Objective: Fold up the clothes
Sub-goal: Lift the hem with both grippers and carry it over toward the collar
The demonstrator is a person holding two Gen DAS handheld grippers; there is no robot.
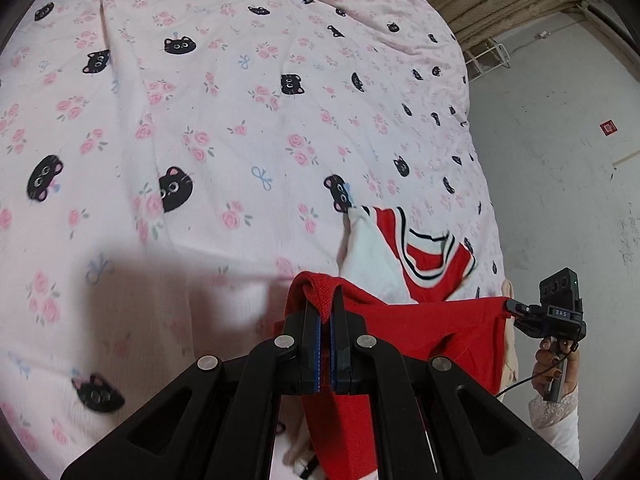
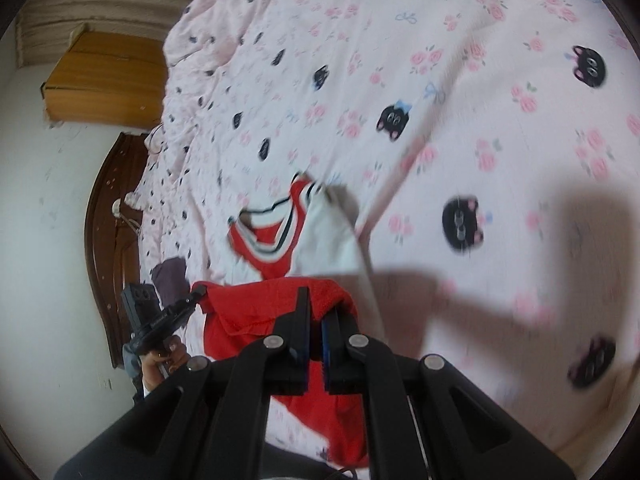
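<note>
Garment: one red knit top (image 1: pixel 432 320), with white sleeves and a striped red, white and dark neckline; its lower edge is lifted off the bed and stretched between the two grippers, while the collar end lies on the bedspread further ahead.
Garment in right wrist view: the same red knit top (image 2: pixel 256 308) hangs from both grippers, its neckline resting on the bedspread beyond them.
Left gripper: one, the left gripper (image 1: pixel 323 300), jaws pressed together on a bunched fold of the red hem; red fabric drapes down between and below the fingers.
Left gripper from the other side: the left gripper (image 2: pixel 198 293) pinches the opposite corner of the hem, held by a hand (image 2: pixel 160 360) at the left edge of the right wrist view.
Right gripper: one, the right gripper (image 2: pixel 316 308), jaws closed with only a thin gap filled by red cloth.
Right gripper from the other side: the right gripper (image 1: pixel 514 307) clamps the far corner of the hem, held by a hand (image 1: pixel 554 364) with a lacy pale sleeve at the wrist.
Hands: two, one on each gripper handle.
Bed: one, covered by a pink bedspread (image 1: pixel 224 128) printed with black cat faces, pink roses and blue bows; the print fills most of both views.
Shadows: two broad dark patches fall on the bedspread, one in each view, beside the grippers.
Headboard: one dark wooden curved board (image 2: pixel 108 248) at the bed's far end, seen in the right wrist view.
Cardboard box: one brown box (image 2: pixel 104 80) beyond the bed, against the wall.
Sharpness: the right wrist view is blurred, finer detail unclear.
</note>
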